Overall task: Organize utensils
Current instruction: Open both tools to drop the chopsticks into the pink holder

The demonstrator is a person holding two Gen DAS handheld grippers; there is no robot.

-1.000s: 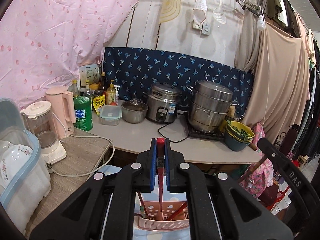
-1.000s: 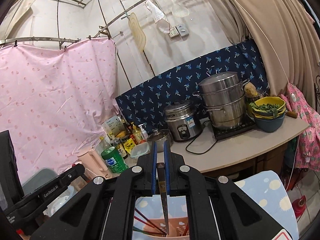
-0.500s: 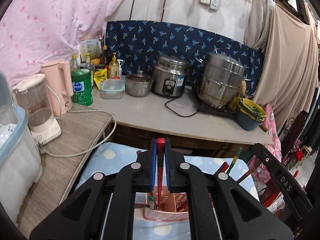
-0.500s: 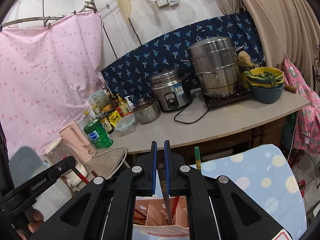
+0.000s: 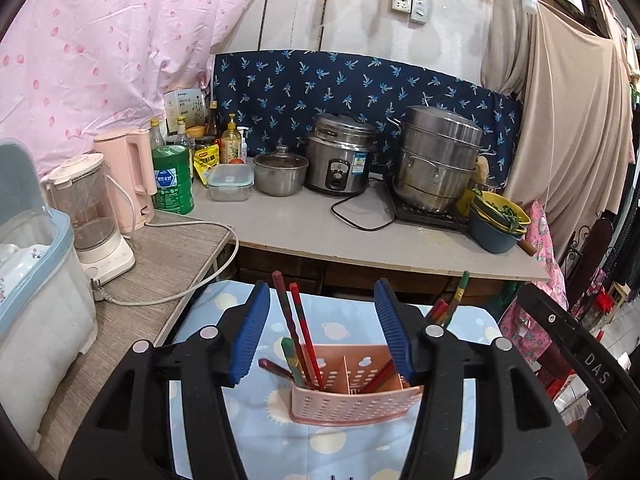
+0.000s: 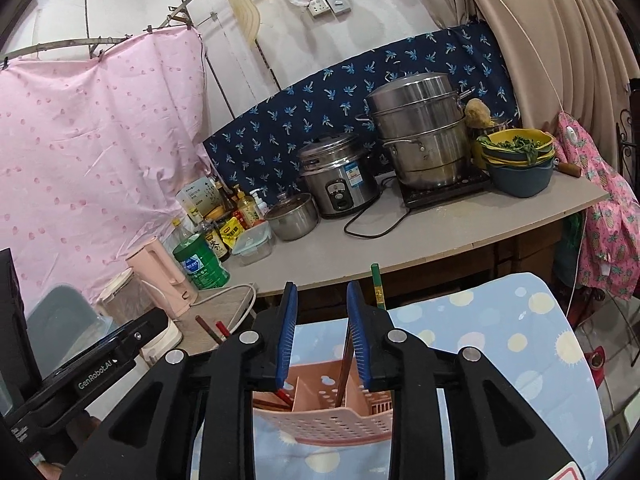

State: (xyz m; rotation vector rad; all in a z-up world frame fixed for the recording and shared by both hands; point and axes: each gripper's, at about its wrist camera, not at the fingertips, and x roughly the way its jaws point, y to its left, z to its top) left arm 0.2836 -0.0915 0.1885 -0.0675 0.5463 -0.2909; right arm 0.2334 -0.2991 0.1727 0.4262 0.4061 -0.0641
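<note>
the left gripper (image 5: 318,330) is hanging spread wide over the pink basket (image 5: 354,402), gripping nothing. the right gripper (image 6: 322,334) is also standing apart, empty. red chopsticks (image 5: 304,336) are leaning in the basket's left compartment on the blue dotted cloth (image 5: 276,436).

Holder (image 5: 356,404) sits on the cloth (image 5: 256,432), in front of the counter (image 5: 304,228). Chopsticks (image 5: 304,340) stand in its left compartment; more lean in the right one. On the counter, left to right: bottles (image 5: 172,178), box (image 5: 231,182), small pot (image 5: 280,172), rice cooker (image 5: 340,160), steamer (image 5: 438,160), bowls (image 5: 496,224) at the right end. Steamer sits on a hob (image 5: 428,216). Side table (image 5: 160,264) left of the cloth carries a kettle (image 5: 128,184) behind a blender (image 5: 92,220); bin (image 5: 36,280) further left. Both grippers hang above the holder, left gripper (image 5: 318,332) straddling the left compartment, right gripper (image 6: 322,336) over the right.
</note>
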